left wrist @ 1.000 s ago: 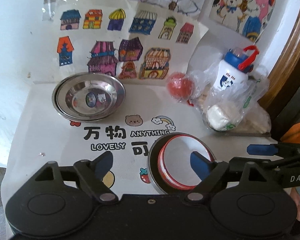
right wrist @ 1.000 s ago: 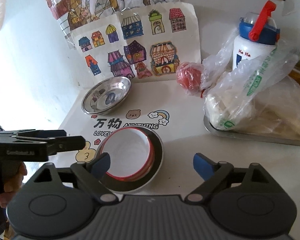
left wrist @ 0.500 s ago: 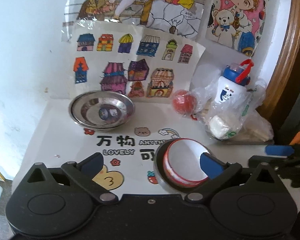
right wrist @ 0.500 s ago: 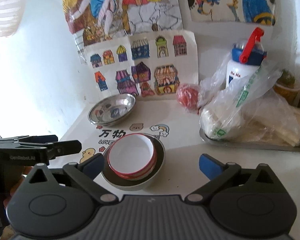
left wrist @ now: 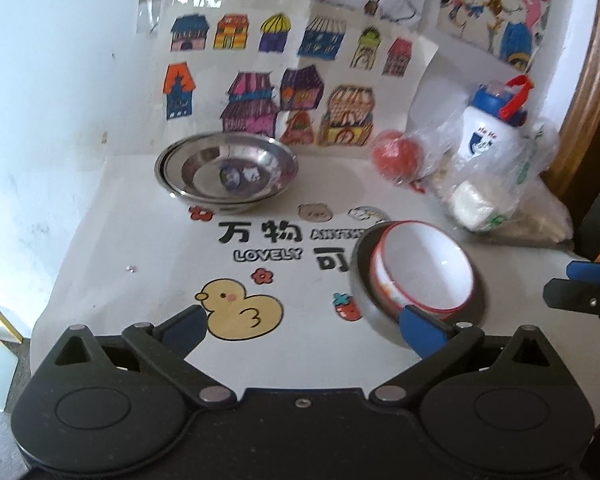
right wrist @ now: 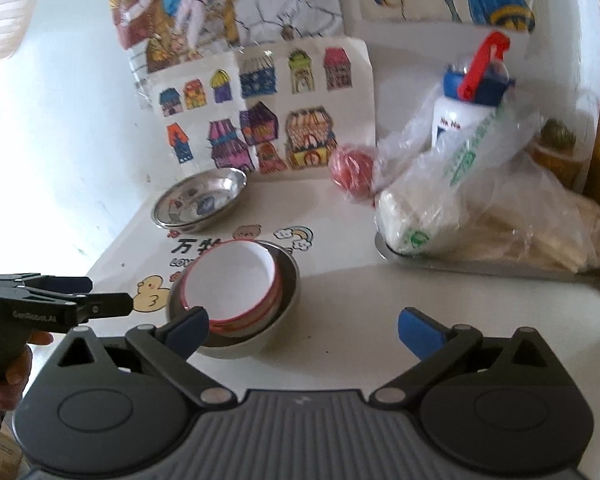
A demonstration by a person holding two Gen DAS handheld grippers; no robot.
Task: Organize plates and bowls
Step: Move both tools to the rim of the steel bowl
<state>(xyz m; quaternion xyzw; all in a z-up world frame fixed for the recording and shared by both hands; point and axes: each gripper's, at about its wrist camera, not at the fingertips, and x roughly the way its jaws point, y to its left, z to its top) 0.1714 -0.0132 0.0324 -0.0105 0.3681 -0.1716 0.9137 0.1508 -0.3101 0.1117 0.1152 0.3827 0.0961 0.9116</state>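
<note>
A white bowl with a red rim sits nested in a steel bowl at the front right of the printed mat; both show in the right wrist view, the white bowl inside the steel bowl. Stacked shallow steel plates stand at the back by the wall, also in the right wrist view. My left gripper is open and empty, its right finger just in front of the bowls. My right gripper is open and empty, its left finger in front of the bowls.
A white bottle with a blue cap, a red ball and plastic bags of food on a tray crowd the right side. House drawings lean on the back wall. The table edge drops off at left.
Both grippers have pulled back and shifted; the bowl stack now sits further from the left gripper. The bowls and plates have not moved.
</note>
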